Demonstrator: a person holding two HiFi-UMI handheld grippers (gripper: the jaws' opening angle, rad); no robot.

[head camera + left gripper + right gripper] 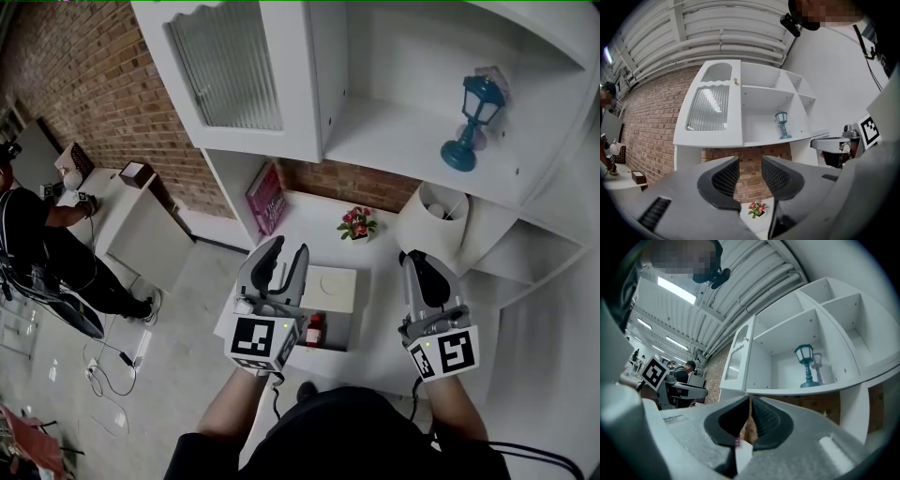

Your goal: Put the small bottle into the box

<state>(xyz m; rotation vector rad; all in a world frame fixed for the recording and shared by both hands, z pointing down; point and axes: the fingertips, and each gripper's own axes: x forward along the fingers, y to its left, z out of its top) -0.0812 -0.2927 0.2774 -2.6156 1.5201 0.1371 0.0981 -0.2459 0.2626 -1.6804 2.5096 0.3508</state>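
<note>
A small bottle (315, 330) with a red lower half stands on the white desk, right against the front side of a white square box (330, 287). I cannot tell whether it is inside a lower part of the box or just in front of it. My left gripper (283, 255) hovers over the box's left edge, and its jaws (750, 176) are open with nothing between them. My right gripper (416, 262) is off to the right of the box, and its jaws (751, 416) are shut to a thin slit and empty. Both point at the shelf unit.
Behind the box are a small flower pot (356, 223), a pink book (266, 197) leaning at the left and a white lampshade (431, 221) at the right. A blue lantern (472, 122) stands on the shelf above. A person (37, 253) works at a table far left.
</note>
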